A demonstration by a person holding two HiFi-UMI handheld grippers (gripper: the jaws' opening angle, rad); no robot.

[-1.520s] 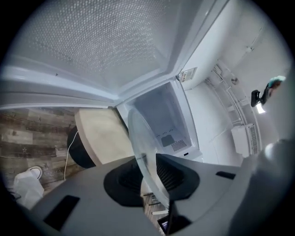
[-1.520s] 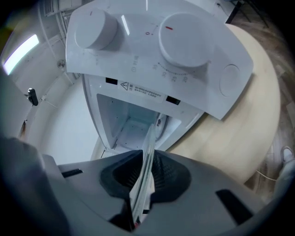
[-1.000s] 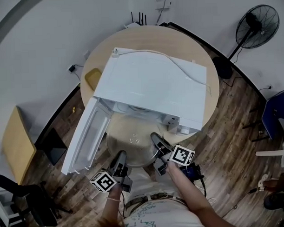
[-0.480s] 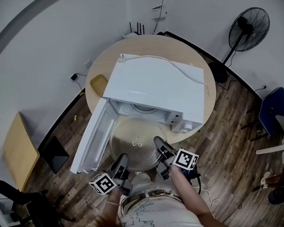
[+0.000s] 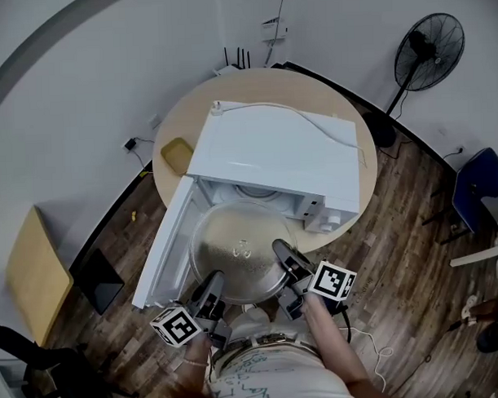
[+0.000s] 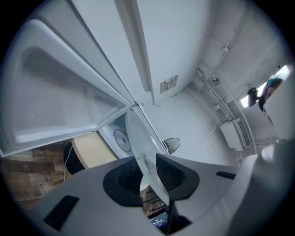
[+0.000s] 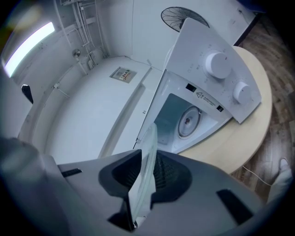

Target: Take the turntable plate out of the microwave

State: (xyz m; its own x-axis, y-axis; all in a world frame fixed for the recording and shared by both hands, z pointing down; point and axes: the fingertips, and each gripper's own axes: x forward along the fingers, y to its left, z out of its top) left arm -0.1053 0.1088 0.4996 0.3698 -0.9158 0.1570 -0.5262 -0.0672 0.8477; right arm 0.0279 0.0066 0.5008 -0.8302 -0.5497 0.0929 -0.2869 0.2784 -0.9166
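**Glass plate lifted clear of microwave.** A round clear glass turntable plate (image 5: pixel 238 247) is held in the air just outside the open front of a white box-shaped microwave (image 5: pixel 280 148), which stands on a round pale wooden bench (image 5: pixel 253 84). The plate is carried roughly level, its far rim at the mouth of the cavity (image 7: pixel 177 115) and its near rim toward the person.

That near rim is pinched in two places, by the left gripper (image 5: pixel 212 282) on one side and the right gripper (image 5: pixel 285 256) on the other. In the left gripper view the jaws are seen closed on the glass edge. In the right gripper view the rim is likewise clamped between the dark pads, though those jaws have just been opening a little. The microwave's white door (image 5: pixel 165 246) is swung wide to the left of the plate.

The withdrawal itself is judged to be the step in hand, and nearly finished: the plate appears clear of the cavity but has not been set down. For the next move, a resting place would have to be chosen, as little bare bench is seen in front of the microwave. The plate would need to be kept level and both grips firm, since smooth glass held by one edge could slip or tip, more so if the right jaws are loosened further.
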